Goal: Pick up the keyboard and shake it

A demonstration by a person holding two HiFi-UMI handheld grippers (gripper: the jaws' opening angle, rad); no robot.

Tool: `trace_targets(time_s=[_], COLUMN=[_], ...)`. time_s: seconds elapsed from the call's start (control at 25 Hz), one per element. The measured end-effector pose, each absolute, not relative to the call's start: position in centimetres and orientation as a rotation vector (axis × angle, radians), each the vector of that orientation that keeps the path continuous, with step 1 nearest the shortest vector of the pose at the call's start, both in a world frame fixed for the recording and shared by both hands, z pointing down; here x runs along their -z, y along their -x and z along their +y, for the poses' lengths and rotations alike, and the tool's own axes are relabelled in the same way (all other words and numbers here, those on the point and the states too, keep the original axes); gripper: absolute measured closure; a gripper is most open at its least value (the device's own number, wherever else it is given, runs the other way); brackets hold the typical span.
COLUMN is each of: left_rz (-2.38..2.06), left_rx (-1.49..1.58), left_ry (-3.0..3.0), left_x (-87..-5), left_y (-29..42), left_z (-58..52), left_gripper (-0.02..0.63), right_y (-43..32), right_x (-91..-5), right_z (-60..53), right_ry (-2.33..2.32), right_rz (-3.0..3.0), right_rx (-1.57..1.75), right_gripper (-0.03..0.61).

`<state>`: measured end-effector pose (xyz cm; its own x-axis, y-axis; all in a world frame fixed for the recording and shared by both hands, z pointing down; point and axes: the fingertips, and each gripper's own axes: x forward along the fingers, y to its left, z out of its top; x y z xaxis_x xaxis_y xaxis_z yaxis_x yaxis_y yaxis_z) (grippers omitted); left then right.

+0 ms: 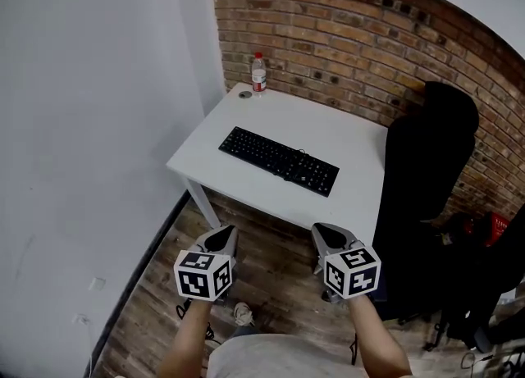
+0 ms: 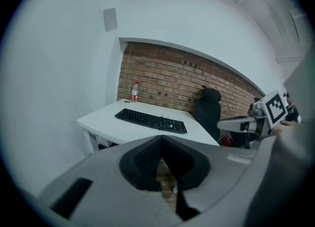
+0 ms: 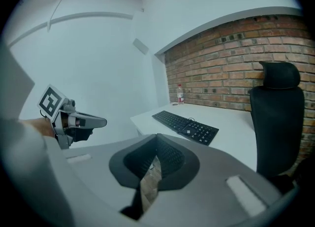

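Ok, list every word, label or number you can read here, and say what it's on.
No text can be read.
Bottle label: red band, print too small.
Keyboard keys: legends too small.
Cubes on the left gripper and right gripper: black-and-white square patterns, no letters or numbers.

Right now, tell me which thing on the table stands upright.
The plastic water bottle at the white table's far corner by the brick wall. The black keyboard and the small disc beside the bottle lie flat.
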<state>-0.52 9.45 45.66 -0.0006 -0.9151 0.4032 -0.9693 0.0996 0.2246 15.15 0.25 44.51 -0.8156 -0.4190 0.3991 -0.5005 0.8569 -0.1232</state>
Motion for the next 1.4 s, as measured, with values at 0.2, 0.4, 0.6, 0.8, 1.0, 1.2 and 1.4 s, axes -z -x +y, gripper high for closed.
trace_targets(time_s=[0.2,0.4,0.6,0.8,1.0,1.2,1.4], left_rz=[-1.908,-1.865,-1.825,-1.789,-1.752,-1.726,-1.718], left_rx=[-0.143,-0.137,-0.146,-0.186,-0.200,-0.237,-0.265], left_ry=[-1.860,-1.894,-1.939,-1.983,-2.019,-2.037,-2.027], left_x=[-45.7,-46.0,-45.6,-45.7,-45.8,-46.4,-47.6], left_y=[4.6,7.5,10.1,12.0,12.9,13.2,14.3], left_z=[8.4,7.2,6.0,4.6,2.8,1.2,-0.7], left_gripper=[0.621,0.621,0.621,0.621,0.621,0.621,0.621], right_y=[-11.9,-9.9,-8.3,-7.5,-7.5,-7.8,-7.4], right_x=[-44.2,-44.4,-44.5,-45.0,-45.5,-46.2,-47.5], right_z=[-0.5,-1.3,-1.9,-2.5,-3.1,-4.6,-6.6], right_ry=[-0.740,-0.802,-0.876,-0.950,-1.005,-1.047,-1.063], right_rz=[-2.655,-2.624,-2.601,-2.587,-2.568,-2.553,-2.547], right_rx=[-0.326,-0.341,-0.372,-0.417,-0.445,-0.478,-0.513], right_gripper=[0.571,0.569,0.571,0.569,0.569,0.571,0.571])
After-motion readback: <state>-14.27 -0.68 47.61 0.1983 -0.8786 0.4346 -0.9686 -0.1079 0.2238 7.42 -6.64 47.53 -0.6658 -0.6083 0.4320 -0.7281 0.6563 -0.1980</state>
